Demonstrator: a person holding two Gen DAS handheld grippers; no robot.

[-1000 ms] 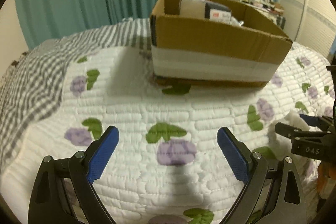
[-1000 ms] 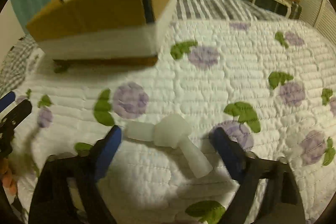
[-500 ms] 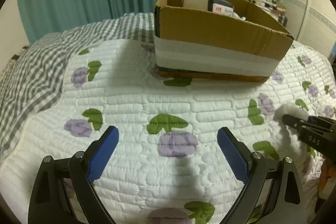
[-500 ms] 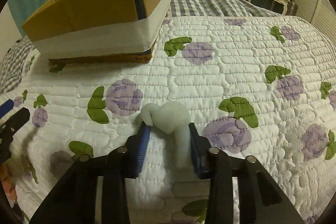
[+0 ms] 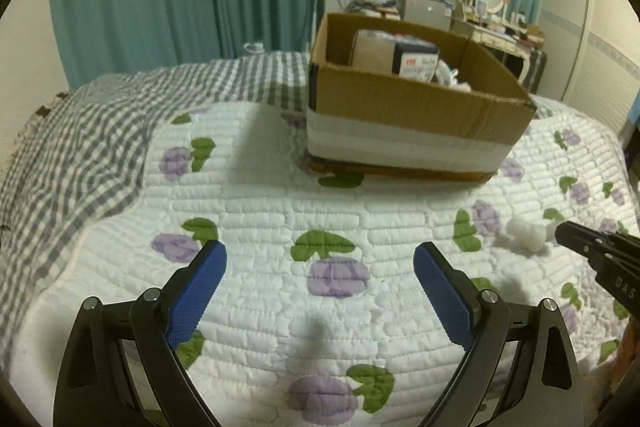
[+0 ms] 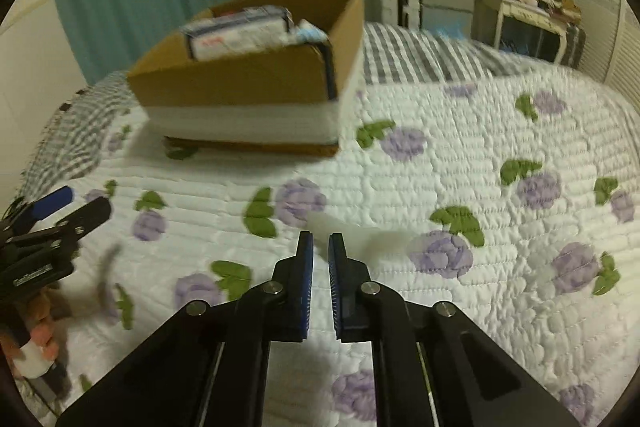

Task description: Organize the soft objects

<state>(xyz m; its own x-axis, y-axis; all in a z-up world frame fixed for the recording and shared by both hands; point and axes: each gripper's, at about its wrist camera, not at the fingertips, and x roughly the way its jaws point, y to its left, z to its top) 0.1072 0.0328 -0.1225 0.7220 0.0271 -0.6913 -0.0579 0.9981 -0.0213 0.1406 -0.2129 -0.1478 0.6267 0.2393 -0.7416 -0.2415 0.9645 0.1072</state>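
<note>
My right gripper (image 6: 319,247) is pinched nearly closed on one white foam piece (image 6: 360,233); only a thin slit shows between the blue pads, and the foam pokes out ahead of the tips, blurred. In the left view the same foam (image 5: 526,231) shows as a white lump at the tips of my right gripper (image 5: 568,233), above the quilt.

My left gripper (image 5: 320,263) has its jaws spread wide with nothing between them, hovering over the floral quilt (image 5: 280,211).

Room: open quilt lies between both grippers and the cardboard box (image 5: 416,107). The box top is open; its near wall faces me, and a grey checked blanket (image 5: 80,147) borders the quilt on the left edge.

Change against half a second ago: right jaws have closed much further, squeezing the foam flat, and the foam has come up off the quilt. Box sits lower in both views, so its contents are more exposed. Left jaws unchanged in width.

Count: one foam piece, one box, two grippers. Packages inside the box (image 6: 240,31): at least two, exact number unclear.
</note>
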